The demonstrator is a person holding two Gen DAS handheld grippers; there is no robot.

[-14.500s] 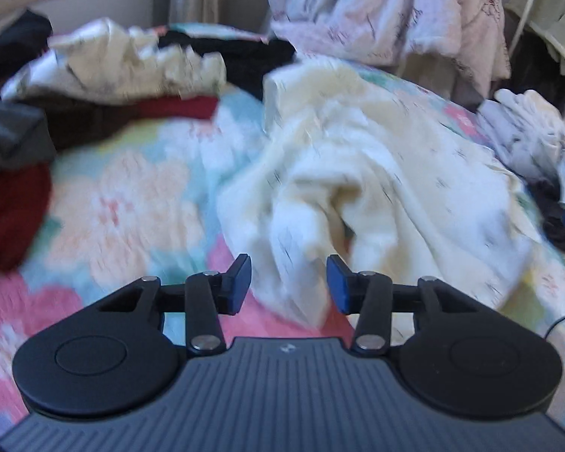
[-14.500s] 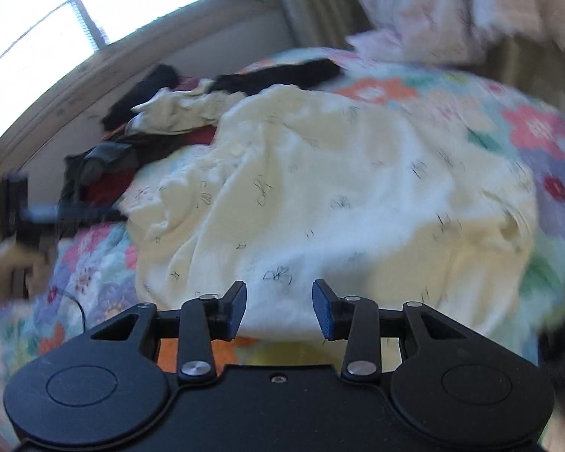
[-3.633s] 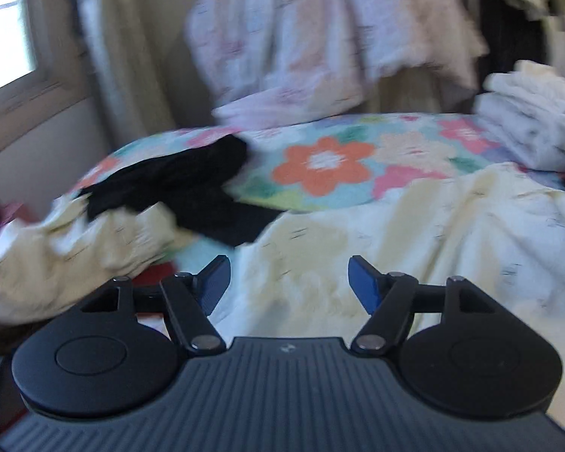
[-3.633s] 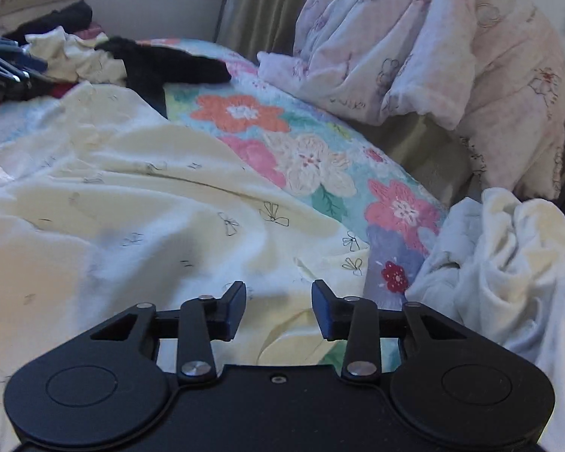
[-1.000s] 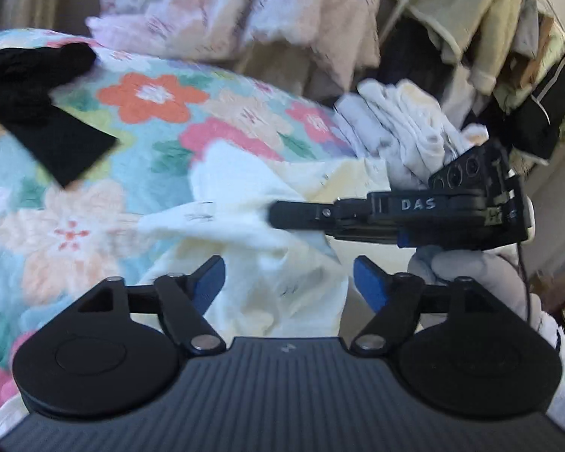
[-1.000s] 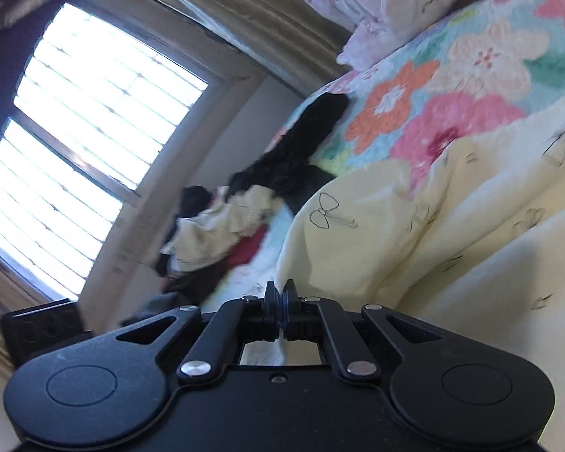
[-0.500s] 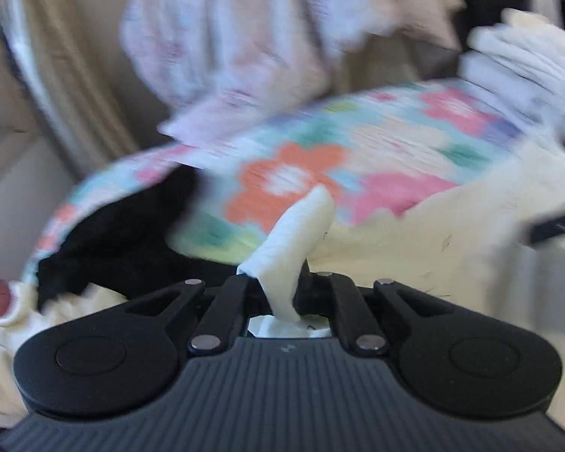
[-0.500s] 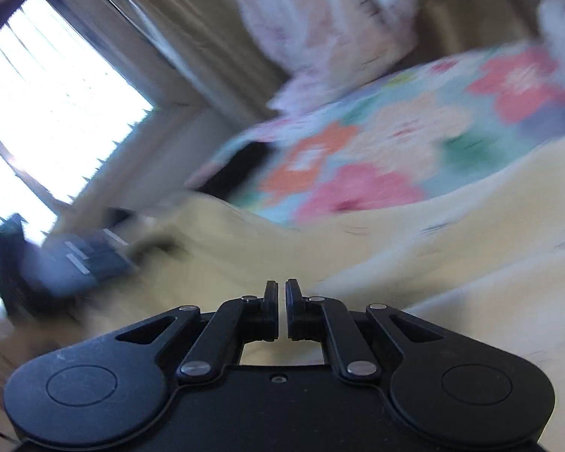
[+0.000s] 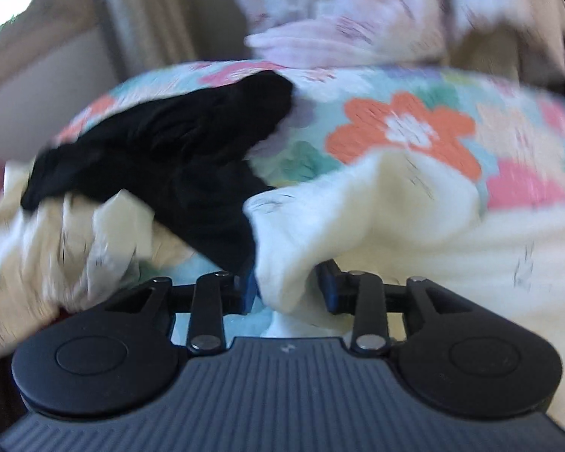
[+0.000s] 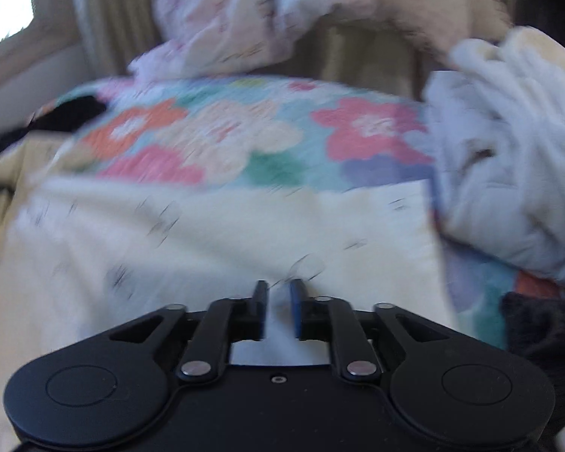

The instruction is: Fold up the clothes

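Note:
A cream garment (image 9: 414, 218) with small dark prints lies spread over the floral bedspread (image 9: 395, 128). My left gripper (image 9: 288, 288) is low over its near corner. The jaws are opening, and a bunched fold of the cream cloth still stands between the blue pads without being pinched. In the right wrist view the same cream garment (image 10: 207, 248) lies flat in front of my right gripper (image 10: 278, 309). Its jaws are also opening to a narrow gap, with cream cloth showing under and between them. Both views are blurred by motion.
A black garment (image 9: 169, 150) lies just left of the cream corner, beside a crumpled cream piece (image 9: 56, 245). A white pile of clothes (image 10: 508, 169) sits at the right edge of the bed. A pink-white quilt (image 10: 245, 11) hangs behind, and something dark (image 10: 538, 331) lies at the lower right.
Both grippers were shut on cream cloth; their jaws have now parted. The left has swung toward the black garment with the corner. The right has rolled level and dipped onto the garment.

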